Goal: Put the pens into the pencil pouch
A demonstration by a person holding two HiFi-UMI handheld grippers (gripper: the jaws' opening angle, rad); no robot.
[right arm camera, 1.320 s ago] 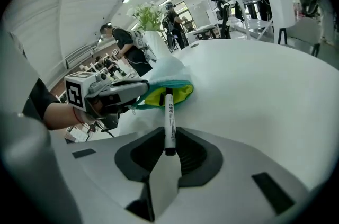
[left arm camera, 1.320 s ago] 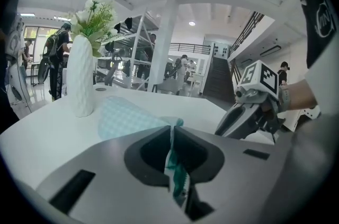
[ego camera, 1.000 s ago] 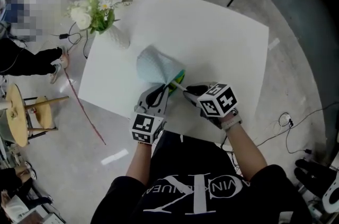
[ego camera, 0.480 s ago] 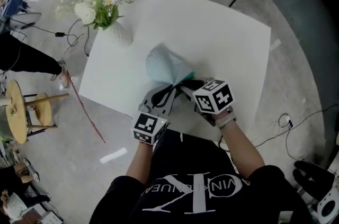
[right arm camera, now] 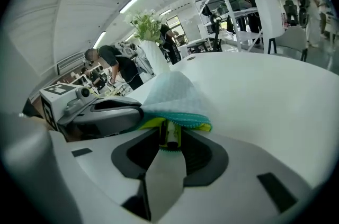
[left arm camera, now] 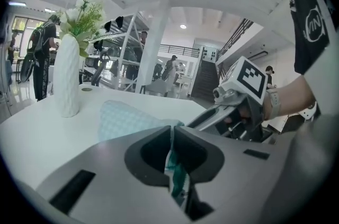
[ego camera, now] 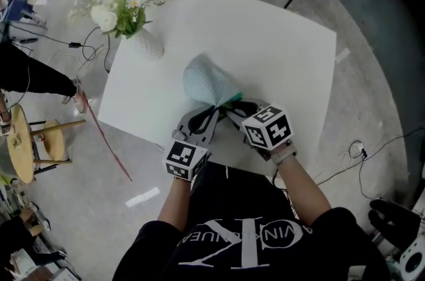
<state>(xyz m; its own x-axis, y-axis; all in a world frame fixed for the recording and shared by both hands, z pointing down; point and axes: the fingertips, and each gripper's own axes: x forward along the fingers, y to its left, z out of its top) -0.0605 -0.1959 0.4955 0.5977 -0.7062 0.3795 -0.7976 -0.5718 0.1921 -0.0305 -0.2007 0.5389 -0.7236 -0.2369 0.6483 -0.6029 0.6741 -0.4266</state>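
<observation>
Clenching the pencil pouch (ego camera: 203, 82) rim is the left gripper (left arm camera: 172, 132); the right gripper (right arm camera: 170, 134) just opened around 1 half-inserted pen (right arm camera: 171, 136).

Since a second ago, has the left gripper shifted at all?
No. The left gripper sits at the same offset from the white vase and the table near edge, shut on the pencil pouch mouth.

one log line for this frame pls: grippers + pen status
left gripper: shut on pouch rim | right gripper: jaws just opening, pen between them, at pouch mouth | pouch: on table
</observation>
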